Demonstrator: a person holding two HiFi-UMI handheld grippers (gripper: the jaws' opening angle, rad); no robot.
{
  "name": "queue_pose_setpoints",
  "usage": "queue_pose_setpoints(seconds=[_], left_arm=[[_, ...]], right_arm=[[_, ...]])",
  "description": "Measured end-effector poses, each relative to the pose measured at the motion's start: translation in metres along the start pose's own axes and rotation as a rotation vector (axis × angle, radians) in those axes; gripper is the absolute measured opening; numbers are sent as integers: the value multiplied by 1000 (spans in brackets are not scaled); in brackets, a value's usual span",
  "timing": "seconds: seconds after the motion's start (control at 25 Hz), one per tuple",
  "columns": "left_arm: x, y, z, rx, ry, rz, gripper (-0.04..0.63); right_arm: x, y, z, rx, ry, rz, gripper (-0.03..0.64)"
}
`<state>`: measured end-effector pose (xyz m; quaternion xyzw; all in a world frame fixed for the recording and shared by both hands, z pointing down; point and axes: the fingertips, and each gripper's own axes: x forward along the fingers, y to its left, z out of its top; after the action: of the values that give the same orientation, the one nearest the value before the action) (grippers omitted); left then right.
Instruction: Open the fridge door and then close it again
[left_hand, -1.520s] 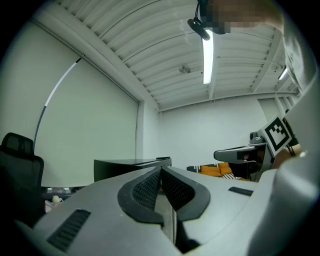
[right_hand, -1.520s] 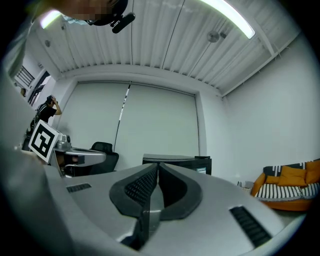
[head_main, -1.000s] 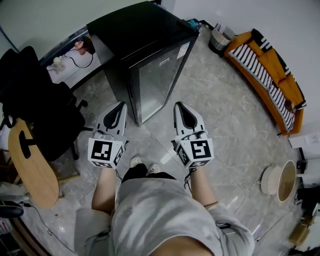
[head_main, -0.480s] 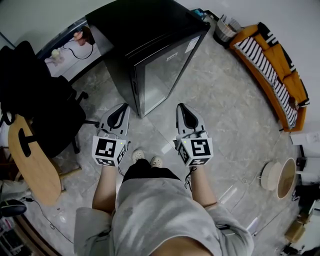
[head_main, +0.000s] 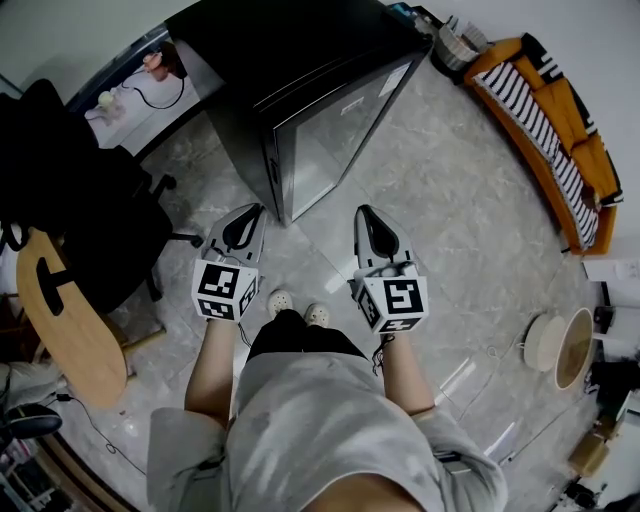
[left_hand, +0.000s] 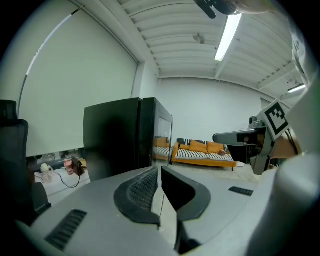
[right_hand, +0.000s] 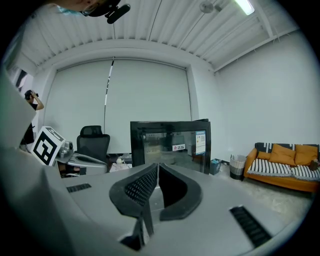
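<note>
Fridge door (head_main: 335, 140), rigid and glass-fronted, likely sticks at its seal, so the left gripper (head_main: 254, 210) or right gripper (head_main: 364, 211), both closed and empty, should hook its side edge.

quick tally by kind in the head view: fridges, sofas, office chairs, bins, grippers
fridge: 1
sofa: 1
office chair: 1
bin: 1
grippers: 2 (left gripper, right gripper)
total: 6
</note>
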<state>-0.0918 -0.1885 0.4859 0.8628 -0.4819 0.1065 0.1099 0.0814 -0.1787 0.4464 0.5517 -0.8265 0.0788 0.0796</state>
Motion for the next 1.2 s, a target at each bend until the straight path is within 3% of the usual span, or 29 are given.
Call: queue_pose_setpoints(seconds=[0.08,0.2,0.4,0.76,1.2], left_arm=[[9,1,-9,4,30,-21,23],[25,3,-23,3,84,-58,86],[52,11,-44,5,156,-85,110],[95,13,-65,22,253,-128,137],[119,13,-80,43,302,-141,144]], right_arm=[[1,0,-1,0,1,-5,25],[2,0,-2,1,4,-14,25],[3,-1,-1,-8,8,-26,25],[3,-7,1,-13,18,-58,25],[0,-18,-5,-17,31,-97,25]])
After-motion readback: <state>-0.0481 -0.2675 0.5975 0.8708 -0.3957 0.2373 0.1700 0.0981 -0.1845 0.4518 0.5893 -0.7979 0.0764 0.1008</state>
